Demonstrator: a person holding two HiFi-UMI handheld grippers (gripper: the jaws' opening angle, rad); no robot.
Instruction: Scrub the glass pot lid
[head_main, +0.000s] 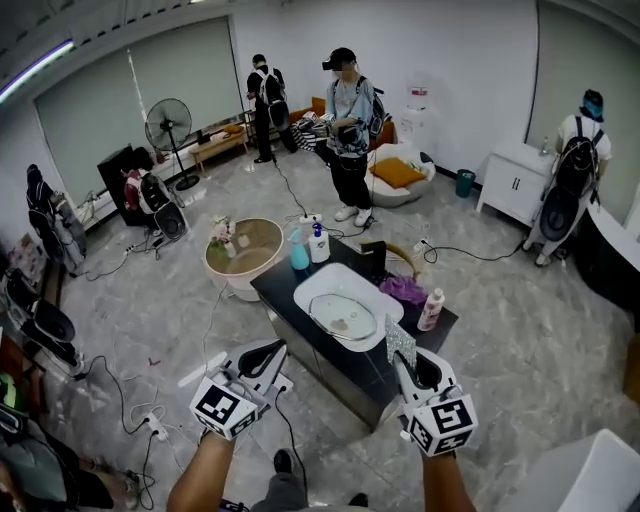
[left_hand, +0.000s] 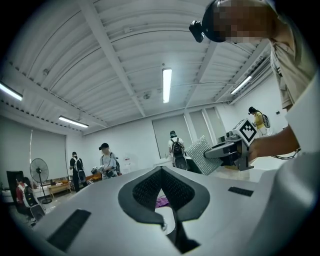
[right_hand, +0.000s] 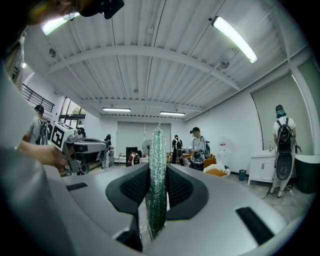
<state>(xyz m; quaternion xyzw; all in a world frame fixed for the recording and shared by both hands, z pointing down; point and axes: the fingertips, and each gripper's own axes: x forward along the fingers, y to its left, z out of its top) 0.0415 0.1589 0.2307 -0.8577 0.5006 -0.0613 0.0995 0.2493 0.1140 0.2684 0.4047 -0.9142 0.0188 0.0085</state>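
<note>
The glass pot lid (head_main: 343, 315) is lying flat in the white basin (head_main: 312, 285) on the dark table (head_main: 278, 288) in front of you. Your right gripper (head_main: 408, 358) is clamping a glittery scrub pad (right_hand: 158, 175) edge-on between its jaws, just beside the basin's near right edge and apart from the lid. Your left gripper (head_main: 270, 355) is hovering at the basin's near left, with its jaws together and nothing between them. A purple cloth (head_main: 403, 290) and a pink bottle (head_main: 431, 310) are sitting right of the basin.

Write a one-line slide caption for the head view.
Right gripper, clamping a silvery scrub pad, poised near the glass pot lid in a white basin; left gripper empty alongside.
</note>
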